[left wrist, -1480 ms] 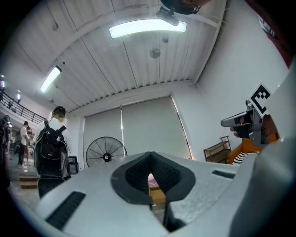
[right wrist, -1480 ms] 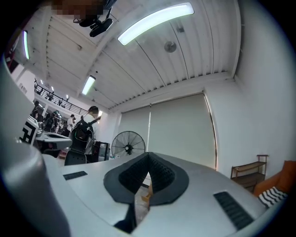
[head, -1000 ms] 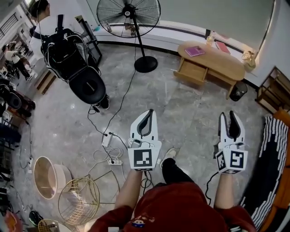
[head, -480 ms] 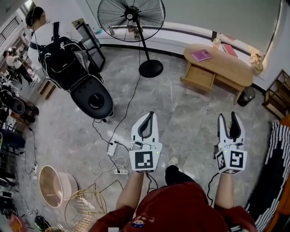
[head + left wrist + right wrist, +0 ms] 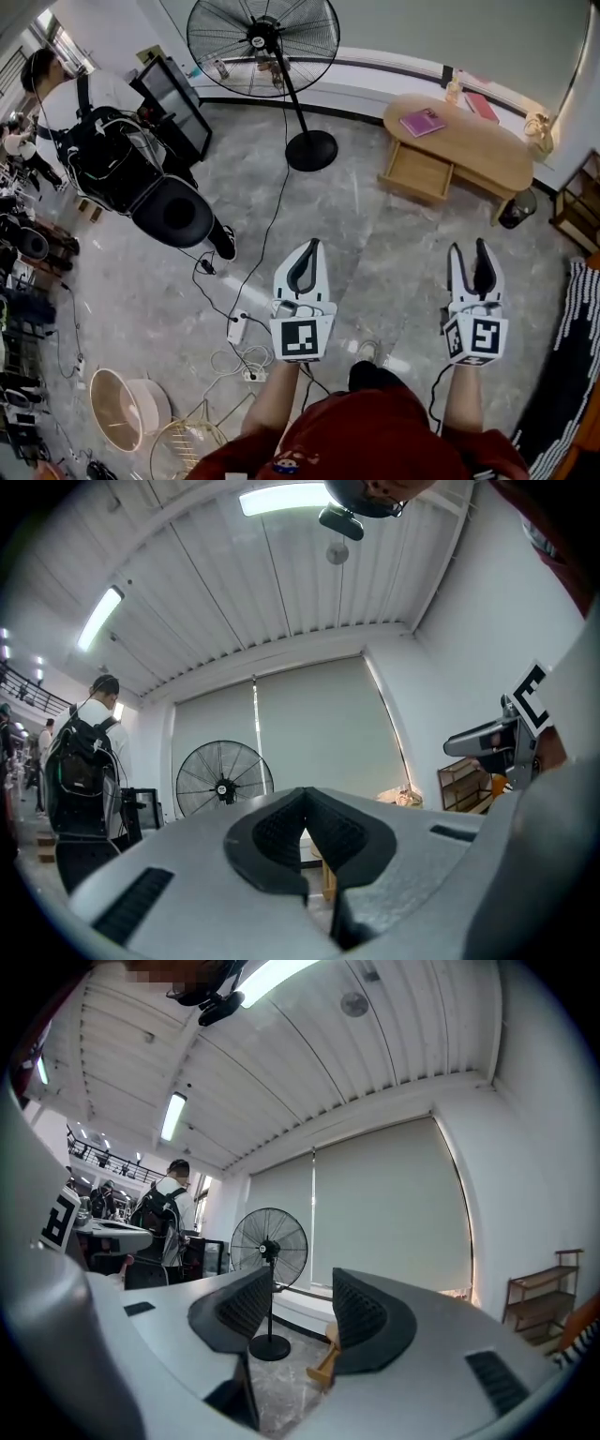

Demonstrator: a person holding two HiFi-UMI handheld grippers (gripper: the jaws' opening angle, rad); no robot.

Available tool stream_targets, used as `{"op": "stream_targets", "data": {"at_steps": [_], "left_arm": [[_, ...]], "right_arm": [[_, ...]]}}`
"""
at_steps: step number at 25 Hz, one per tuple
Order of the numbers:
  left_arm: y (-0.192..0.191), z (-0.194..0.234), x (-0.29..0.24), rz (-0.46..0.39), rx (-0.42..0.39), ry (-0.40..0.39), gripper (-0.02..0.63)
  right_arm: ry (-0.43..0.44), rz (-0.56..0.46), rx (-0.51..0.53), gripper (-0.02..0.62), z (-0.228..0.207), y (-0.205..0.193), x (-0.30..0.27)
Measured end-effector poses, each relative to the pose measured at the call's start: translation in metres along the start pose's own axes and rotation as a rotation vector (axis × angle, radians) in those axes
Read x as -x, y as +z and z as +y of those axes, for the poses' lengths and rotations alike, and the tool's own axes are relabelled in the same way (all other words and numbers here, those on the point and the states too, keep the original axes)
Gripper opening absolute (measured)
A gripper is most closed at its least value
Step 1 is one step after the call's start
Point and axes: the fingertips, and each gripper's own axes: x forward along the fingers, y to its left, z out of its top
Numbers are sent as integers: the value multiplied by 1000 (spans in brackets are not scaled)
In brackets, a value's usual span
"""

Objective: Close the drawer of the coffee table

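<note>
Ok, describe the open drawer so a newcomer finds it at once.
Find the big standing fan by the far wall; right of it stands an oval wooden coffee table. The drawer is the shallow wooden tray jutting from its front, below the pink book, the only part pulled out.

Drawer [image 5: 322,1366] mostly behind right tongs [image 5: 303,1279], shelf [image 5: 579,187] edge-cropped

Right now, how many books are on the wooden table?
2: a pink book lies just behind the open drawer; a red book lies farther right on the table. None looks hidden.
</note>
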Motion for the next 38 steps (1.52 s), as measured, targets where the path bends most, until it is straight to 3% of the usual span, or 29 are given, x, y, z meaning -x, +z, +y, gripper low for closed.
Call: {"op": "stream_targets", "data": {"at_steps": [13, 18, 27, 38], "left_arm": [[-8, 19, -96, 2, -24, -16, 6], [-16, 24, -134, -13, -30, -57, 7], [-66, 52, -239, -28, 33, -166, 6], [-101, 156, -371, -53, 53, -224, 8]], "right_arm": [[-9, 5, -2, 204, -23, -2, -95], [-60, 0, -3, 204, -34, -7, -121], [-167, 39, 35, 207, -35, -36, -201], [-219, 50, 66, 212, 9, -40, -353]]}}
